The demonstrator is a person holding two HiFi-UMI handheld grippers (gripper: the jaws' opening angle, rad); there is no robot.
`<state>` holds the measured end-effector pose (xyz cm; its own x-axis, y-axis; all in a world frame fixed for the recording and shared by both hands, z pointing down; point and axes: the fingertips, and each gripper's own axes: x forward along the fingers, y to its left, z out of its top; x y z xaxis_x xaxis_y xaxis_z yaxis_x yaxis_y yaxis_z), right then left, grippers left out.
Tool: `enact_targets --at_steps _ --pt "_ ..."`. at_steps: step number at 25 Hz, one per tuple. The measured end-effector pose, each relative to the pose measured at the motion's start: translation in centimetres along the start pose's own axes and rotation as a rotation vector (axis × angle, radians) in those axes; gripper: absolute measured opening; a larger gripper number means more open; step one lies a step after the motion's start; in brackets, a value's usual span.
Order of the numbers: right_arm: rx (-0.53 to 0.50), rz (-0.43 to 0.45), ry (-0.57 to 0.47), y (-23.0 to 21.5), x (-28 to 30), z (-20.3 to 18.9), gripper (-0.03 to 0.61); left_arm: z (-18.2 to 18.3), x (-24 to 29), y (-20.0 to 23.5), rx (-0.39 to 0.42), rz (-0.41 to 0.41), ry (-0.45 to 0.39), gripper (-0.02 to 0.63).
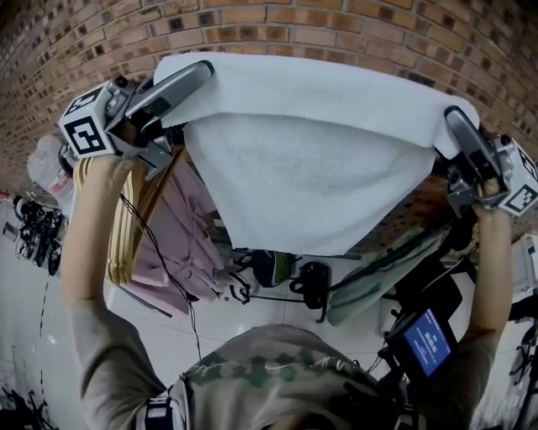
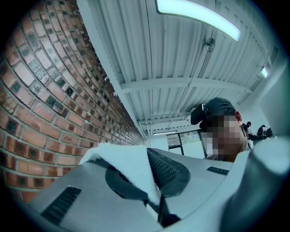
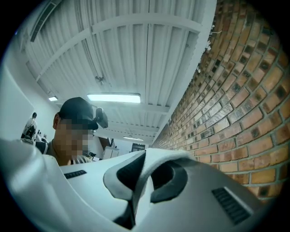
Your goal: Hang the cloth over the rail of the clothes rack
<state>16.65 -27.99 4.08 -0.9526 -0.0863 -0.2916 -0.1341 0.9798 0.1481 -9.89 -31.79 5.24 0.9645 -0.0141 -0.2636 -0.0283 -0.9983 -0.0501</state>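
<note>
A brick wall (image 1: 336, 25) is seen across the top of the head view, and it fills one side of each gripper view. In front of it, the white cloth (image 1: 311, 159) is held up and stretched wide between the two grippers, its upper edge pulled nearly straight and its lower part sagging to a point in the middle. It is held in the air above the hung laundry and rests on nothing. Below it, pink cloths (image 1: 181, 243), a striped cloth (image 1: 101, 218) and a green cloth (image 1: 378, 277) are seen hanging; the rail that bears them cannot be clearly made out. The cloth's left upper corner is pinched in the left gripper (image 1: 197, 76), whose jaws are closed tight on the fabric. The right upper corner is clamped the same way in the right gripper (image 1: 454, 117). A small lit screen (image 1: 427, 343) is seen at the lower right.
</note>
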Motion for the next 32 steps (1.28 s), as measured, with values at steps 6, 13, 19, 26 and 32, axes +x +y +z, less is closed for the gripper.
enact_targets --at_steps 6,13,19,26,32 --pt "-0.024 0.020 0.052 -1.4 0.5 -0.1 0.015 0.8 -0.2 1.6 -0.003 -0.001 0.005 0.015" --pt "-0.008 0.012 0.072 -2.7 0.1 -0.1 0.015 0.8 0.6 2.7 -0.034 -0.028 0.030 0.015" --pt "-0.019 -0.008 0.073 -4.3 0.5 -0.1 0.015 0.9 0.5 4.2 -0.060 -0.015 0.031 0.015" --pt "-0.005 -0.033 0.092 -6.1 0.5 -0.2 0.015 0.7 0.7 6.2 -0.072 0.023 0.040 0.015" --pt "0.004 -0.063 0.101 -7.2 0.9 -0.2 0.015 0.6 0.7 7.7 -0.099 0.056 0.058 0.015"
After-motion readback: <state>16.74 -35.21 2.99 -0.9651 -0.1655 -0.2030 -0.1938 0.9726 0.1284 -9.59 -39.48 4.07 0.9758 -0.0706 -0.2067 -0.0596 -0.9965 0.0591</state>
